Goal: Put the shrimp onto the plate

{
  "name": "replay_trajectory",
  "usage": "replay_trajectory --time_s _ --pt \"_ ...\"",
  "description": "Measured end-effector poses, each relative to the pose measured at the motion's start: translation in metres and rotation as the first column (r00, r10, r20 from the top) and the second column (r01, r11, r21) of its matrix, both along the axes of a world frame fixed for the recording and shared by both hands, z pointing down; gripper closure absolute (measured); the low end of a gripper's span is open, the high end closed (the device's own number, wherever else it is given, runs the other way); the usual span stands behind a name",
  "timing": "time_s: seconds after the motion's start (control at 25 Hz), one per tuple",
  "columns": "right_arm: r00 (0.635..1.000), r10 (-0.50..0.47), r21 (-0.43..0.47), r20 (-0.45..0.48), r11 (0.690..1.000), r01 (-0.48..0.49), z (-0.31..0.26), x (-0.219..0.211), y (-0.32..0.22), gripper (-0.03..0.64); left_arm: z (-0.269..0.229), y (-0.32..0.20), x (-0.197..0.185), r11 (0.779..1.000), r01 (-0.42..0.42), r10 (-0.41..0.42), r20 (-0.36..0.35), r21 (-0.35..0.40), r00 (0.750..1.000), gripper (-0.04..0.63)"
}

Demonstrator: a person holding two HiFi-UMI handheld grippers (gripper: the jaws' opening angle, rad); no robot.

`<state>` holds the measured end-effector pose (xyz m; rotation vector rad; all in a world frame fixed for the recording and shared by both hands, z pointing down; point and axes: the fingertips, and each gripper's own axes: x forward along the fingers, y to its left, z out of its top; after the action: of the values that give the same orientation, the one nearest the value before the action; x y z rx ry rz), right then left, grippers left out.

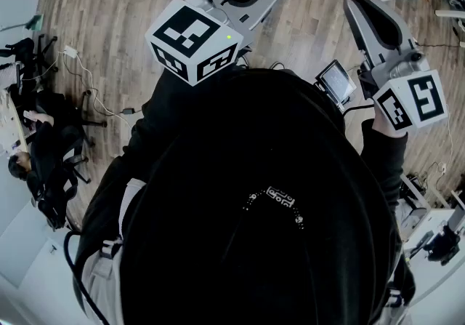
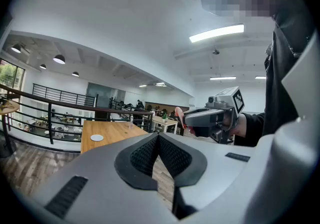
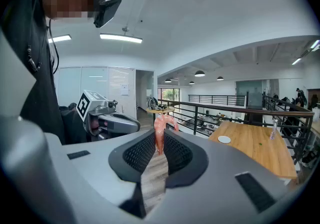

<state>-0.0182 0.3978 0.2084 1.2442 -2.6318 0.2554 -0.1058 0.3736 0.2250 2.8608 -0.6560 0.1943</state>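
**Right claw clenched on the shrimp, left claw shut and empty**

The right claw [image 3: 159, 140] is nearly closed. Its two black ribbed pads [image 3: 138, 153] press on the shrimp [image 3: 160, 129] from either side. The shrimp is pink and stands upright in the narrow gap. Its lower part is caught between the pads, and its upper part curls out above the claw's tips. From the head view, a small pink bit shows at the tip of this claw, which is held out over the wooden floor [image 1: 109, 25].

The left claw [image 2: 158, 140] is clenched, with its pads meeting at the tips and nothing between them. Only floorboards show through the small opening lower down.

Both claws are raised in front of the person's dark top and point slightly below level. Each shows in the other's gripper view, with its marker cube at the back. They are near each other but not touching.

Farther off, a wooden desk [image 3: 255, 148] stands beside a black railing [image 3: 210, 110]. A small white disc [image 3: 224, 139] lies on the desk's near end, well apart from both claws. Whether the disc is a plate is too small to tell. Beyond the railing lies a lower level with more furniture, under round ceiling lamps.
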Motion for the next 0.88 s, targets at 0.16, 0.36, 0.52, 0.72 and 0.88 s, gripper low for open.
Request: replay_trajectory --time_s 0.16,0.36,0.52,0.72,0.88 --pt "1.0 0.001 0.0 0.016 1.0 -0.001 0.003 0.014 0.001 0.552 0.003 0.003 0.018 1.0 -0.009 0.009 0.008 0.006 1.0 0.596" --pt "0.999 0.003 -0.005 0.035 1.0 -0.002 0.009 0.037 -0.001 0.552 0.008 0.001 0.045 1.0 -0.026 0.026 0.02 0.002 0.999 0.597" --pt "0.991 0.027 -0.034 0.131 0.999 -0.023 0.004 0.062 0.002 0.552 0.004 0.002 0.066 0.999 -0.044 0.044 0.035 0.006 0.998 0.596" --pt "0.986 0.07 -0.02 0.149 0.998 -0.068 0.002 0.094 0.004 0.552 0.007 0.001 0.095 0.997 -0.078 0.078 0.065 0.001 0.995 0.596" --pt "0.978 0.087 -0.019 0.191 0.996 -0.085 0.008 0.122 0.021 0.552 0.012 0.013 0.127 0.993 -0.116 0.115 0.08 -0.003 0.99 0.597"
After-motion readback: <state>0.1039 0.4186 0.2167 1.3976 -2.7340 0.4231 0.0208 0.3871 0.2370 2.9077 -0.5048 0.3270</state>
